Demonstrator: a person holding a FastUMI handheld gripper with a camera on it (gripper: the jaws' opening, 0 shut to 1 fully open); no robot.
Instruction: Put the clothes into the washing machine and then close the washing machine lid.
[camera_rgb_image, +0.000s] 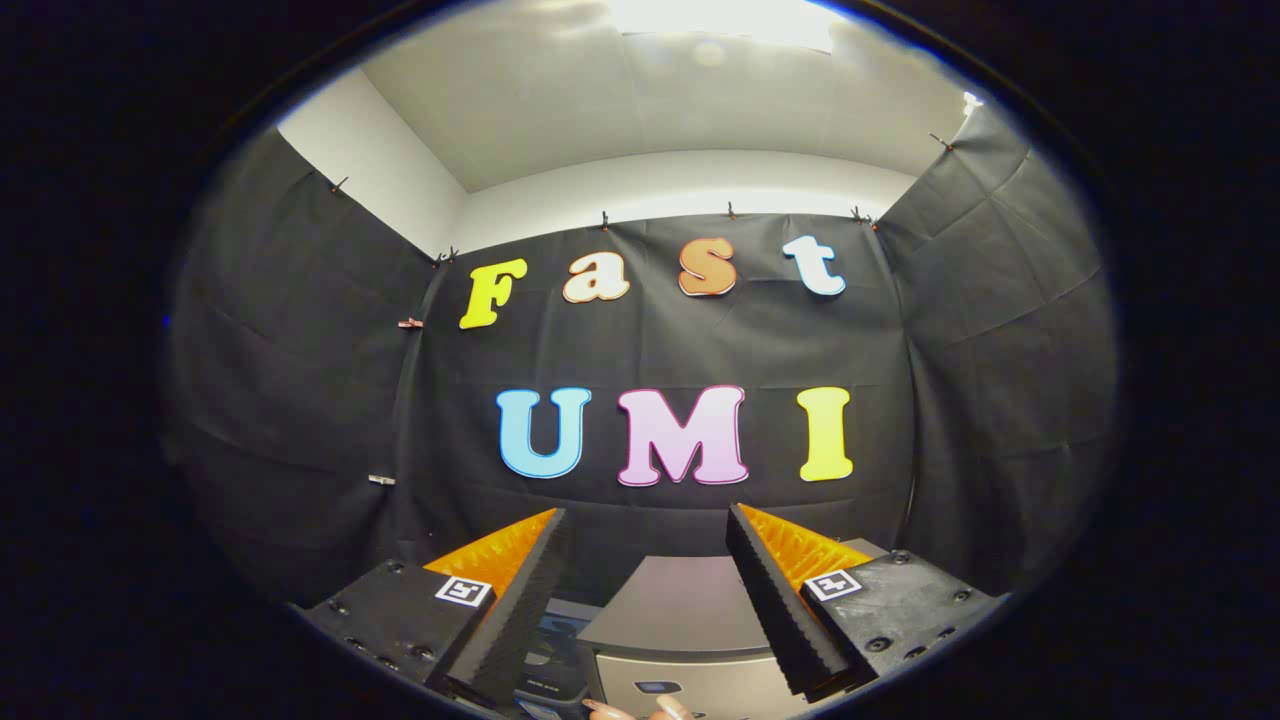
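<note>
Hovering spread and empty, the tongs (648, 560) frame the washing machine (672, 640) below. Its grey lid (680, 605) looks rigid and light, best pushed along its front edge. Fingertips (640, 711) show just beneath.

The camera rides on the gripper (645, 600) and looks forward along its two spread fingers (770, 600), level toward the booth's back wall (660, 350), with the ceiling (650, 110) above. It sits just above and close to the washing machine (680, 620), whose grey top shows low between the fingers, the wall well beyond.
</note>
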